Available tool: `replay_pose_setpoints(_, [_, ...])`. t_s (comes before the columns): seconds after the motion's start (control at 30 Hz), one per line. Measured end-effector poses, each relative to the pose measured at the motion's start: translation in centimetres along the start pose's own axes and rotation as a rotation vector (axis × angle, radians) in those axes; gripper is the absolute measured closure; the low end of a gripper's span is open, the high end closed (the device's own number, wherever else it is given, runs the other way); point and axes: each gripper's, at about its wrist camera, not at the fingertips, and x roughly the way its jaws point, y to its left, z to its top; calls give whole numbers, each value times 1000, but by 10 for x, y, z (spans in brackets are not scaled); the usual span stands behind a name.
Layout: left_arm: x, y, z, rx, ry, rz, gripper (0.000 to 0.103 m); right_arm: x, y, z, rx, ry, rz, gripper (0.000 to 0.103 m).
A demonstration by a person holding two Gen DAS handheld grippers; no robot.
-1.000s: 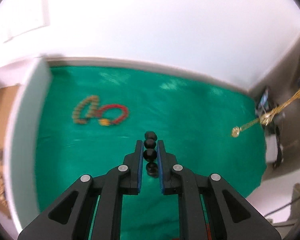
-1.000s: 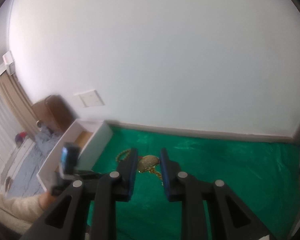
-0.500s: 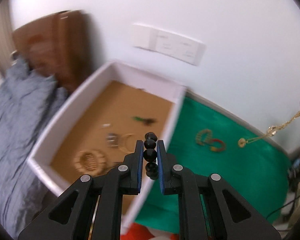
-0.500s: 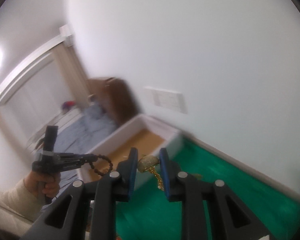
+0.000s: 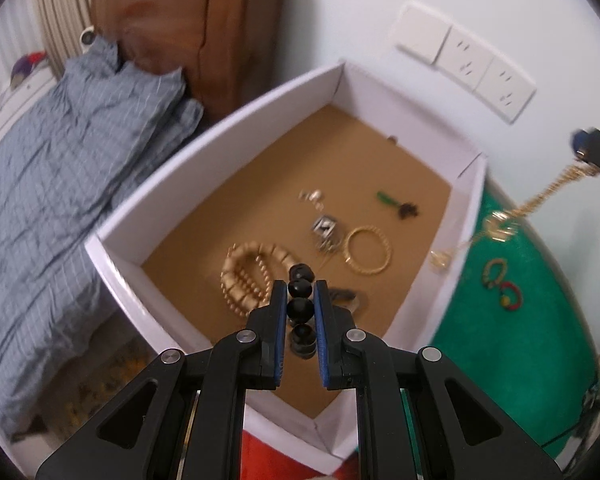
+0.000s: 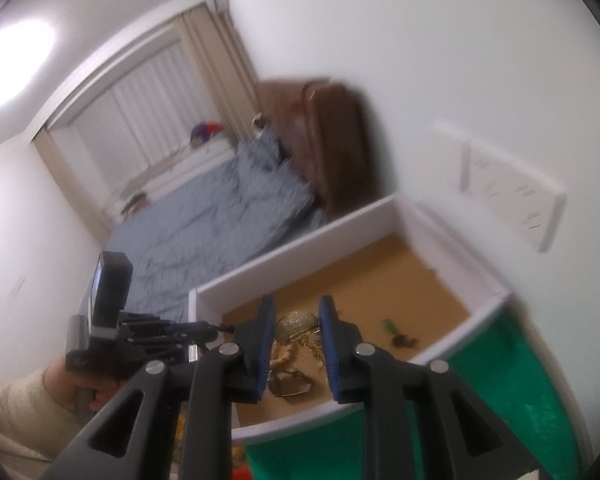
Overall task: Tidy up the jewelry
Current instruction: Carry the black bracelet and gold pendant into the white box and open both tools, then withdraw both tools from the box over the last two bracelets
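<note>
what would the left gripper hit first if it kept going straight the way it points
Probably the tan bead bracelet on the box's brown floor. The left gripper, shut on a black bead strand, aims down into the box right there, though depth is hard to judge.

Right wrist view blurs the wall sockets (image 6: 508, 196).

My left wrist camera looks steeply down along its fingers (image 5: 278, 312) into the white box (image 5: 220, 124), close above the near wall. My right wrist camera sits beside the white box (image 6: 300, 236), angled less steeply, facing across it toward the bed (image 6: 204, 208). Both views share the box's brown floor, the wall sockets (image 5: 466, 60) and the bed (image 5: 60, 160).
</note>
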Motion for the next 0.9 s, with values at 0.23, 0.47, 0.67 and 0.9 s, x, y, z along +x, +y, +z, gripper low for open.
replay_pose_setpoints(0.23, [40, 9, -20, -40, 74, 26, 92, 101, 6, -18, -7, 179, 2, 80])
replay_pose_setpoints(0.47, [59, 3, -27, -17, 84, 86, 69, 144, 2, -49, 4, 262, -30, 68])
replay_pose_setpoints(0.67, [31, -13, -28, 17, -25, 142, 24, 94, 3, -45, -9, 129, -127, 35])
replay_pose_setpoints(0.9, [-10, -78, -27, 170, -146, 128, 11, 18, 0, -76, -63, 61, -340, 35])
